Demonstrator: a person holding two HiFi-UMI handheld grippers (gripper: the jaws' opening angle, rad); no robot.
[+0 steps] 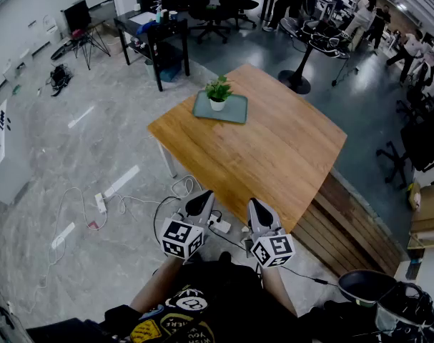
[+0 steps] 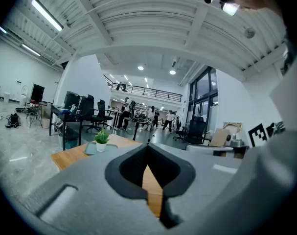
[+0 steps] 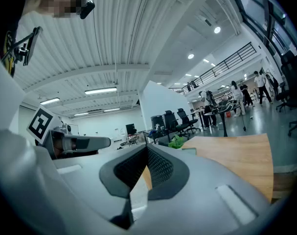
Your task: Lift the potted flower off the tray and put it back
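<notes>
1. The potted flower (image 1: 218,91) is standing upright on the green tray (image 1: 234,111), near the tabletop's (image 1: 274,156) far-left edge.
2. The left tongs (image 1: 201,196) and right tongs (image 1: 254,203) are hovering by the near-left edge, both closed on nothing, well apart from the pot.
3. The left gripper view is showing the white pot whole, while the right gripper view is showing only leaves above its jaws.
4. Print on the person's dark shirt (image 1: 188,313) is probably lettering, but it is too blurred to read.

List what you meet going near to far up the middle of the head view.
Left gripper and right gripper side by side → bare wooden table → tray with potted flower → black desk.
</notes>
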